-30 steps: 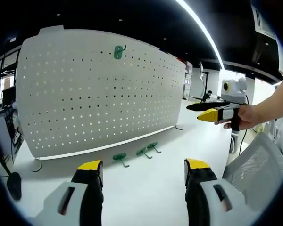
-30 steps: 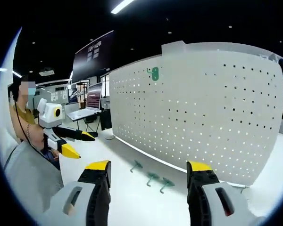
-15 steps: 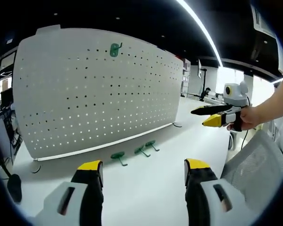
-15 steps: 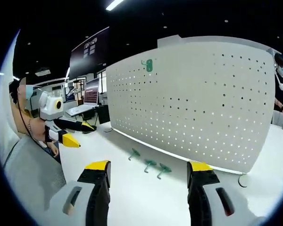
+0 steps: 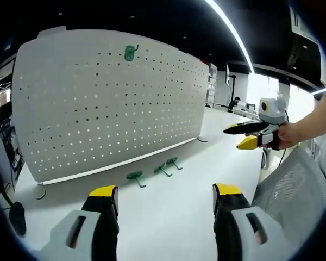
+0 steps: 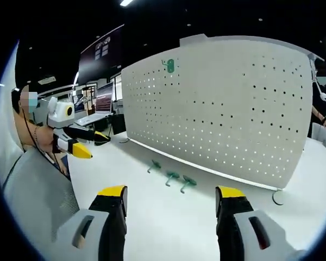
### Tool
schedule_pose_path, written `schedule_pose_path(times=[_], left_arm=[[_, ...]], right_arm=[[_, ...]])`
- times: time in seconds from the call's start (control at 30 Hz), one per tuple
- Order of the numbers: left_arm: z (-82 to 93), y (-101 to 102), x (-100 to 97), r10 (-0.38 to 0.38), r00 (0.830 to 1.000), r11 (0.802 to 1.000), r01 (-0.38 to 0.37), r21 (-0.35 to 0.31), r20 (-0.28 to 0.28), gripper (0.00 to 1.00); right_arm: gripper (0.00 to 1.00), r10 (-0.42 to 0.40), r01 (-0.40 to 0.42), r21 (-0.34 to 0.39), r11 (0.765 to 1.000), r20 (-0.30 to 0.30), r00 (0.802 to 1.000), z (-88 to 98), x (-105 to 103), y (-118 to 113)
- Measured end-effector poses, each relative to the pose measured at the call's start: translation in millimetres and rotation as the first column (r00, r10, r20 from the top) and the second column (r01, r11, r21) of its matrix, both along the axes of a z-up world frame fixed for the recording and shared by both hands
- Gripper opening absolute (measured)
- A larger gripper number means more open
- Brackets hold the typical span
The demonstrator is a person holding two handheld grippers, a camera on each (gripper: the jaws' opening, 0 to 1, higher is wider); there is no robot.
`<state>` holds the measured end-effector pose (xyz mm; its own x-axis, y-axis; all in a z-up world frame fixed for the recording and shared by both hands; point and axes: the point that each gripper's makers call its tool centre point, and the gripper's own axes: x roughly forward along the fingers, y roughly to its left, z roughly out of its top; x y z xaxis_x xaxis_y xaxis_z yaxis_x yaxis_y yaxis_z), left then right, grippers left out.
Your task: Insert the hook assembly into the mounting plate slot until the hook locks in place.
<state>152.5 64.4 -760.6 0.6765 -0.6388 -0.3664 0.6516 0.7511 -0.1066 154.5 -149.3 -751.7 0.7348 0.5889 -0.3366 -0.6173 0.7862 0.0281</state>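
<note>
I hold my left hand-held gripper [image 5: 163, 209] low in the frame of the left gripper view, jaws apart and gripping nothing; my right hand-held gripper [image 6: 171, 209] is the same in the right gripper view, jaws wide and bare. The white pegboard [image 5: 98, 109] stands upright across the upper left of the left gripper view, resting on the white tabletop [image 5: 168, 217]; one green hook [image 5: 130, 52] already hangs near its top edge. Three loose green hooks [image 5: 153, 173] lie in a row on the tabletop just in front of the board's foot, a little below the frame's centre; in the right gripper view they sit at centre, between my jaws and the board. By my reading the task is at its start: no hook is picked up yet. The next move calls for lowering one gripper to the nearest loose hook, closing on its body so the back prongs stay free, then lifting it square to the holes and pressing in until it seats.
</note>
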Motion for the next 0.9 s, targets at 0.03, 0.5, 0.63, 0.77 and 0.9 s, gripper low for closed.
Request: schedule_pose_path(times=[0.03, 0.5, 0.63, 0.77, 0.9], left_arm=[[-1.0, 0.6, -0.5, -0.001, 1.000, 1.000, 0.001, 0.001, -0.001, 0.73], [-4.1, 10.0, -3.8, -0.005, 1.000, 1.000, 0.005, 0.019, -0.016, 0.72], [-5.6, 16.1, -3.1, 0.005, 1.000, 1.000, -0.005, 0.016, -0.025, 0.72], [-7.4, 18.8, -3.9, 0.008, 1.000, 1.000, -0.007, 0.020, -0.030, 0.72], [-6.9, 19.2, -3.8, 0.011, 0.999, 1.000, -0.011, 0.020, -0.030, 0.71]], right_arm=[[0.64, 0.002, -0.002, -0.001, 1.000, -0.003, 1.000, -1.0, -1.0, -0.1], [0.64, -0.009, 0.009, 0.001, 1.000, -0.042, 0.999, -11.6, -11.6, -9.3], [0.64, -0.018, 0.018, 0.002, 1.000, -0.048, 0.999, -13.4, -13.0, -10.9], [0.64, -0.016, 0.016, -0.002, 1.000, -0.055, 0.998, -15.7, -14.2, -10.2], [0.64, -0.015, 0.015, -0.002, 1.000, -0.055, 0.998, -15.5, -13.5, -9.6]])
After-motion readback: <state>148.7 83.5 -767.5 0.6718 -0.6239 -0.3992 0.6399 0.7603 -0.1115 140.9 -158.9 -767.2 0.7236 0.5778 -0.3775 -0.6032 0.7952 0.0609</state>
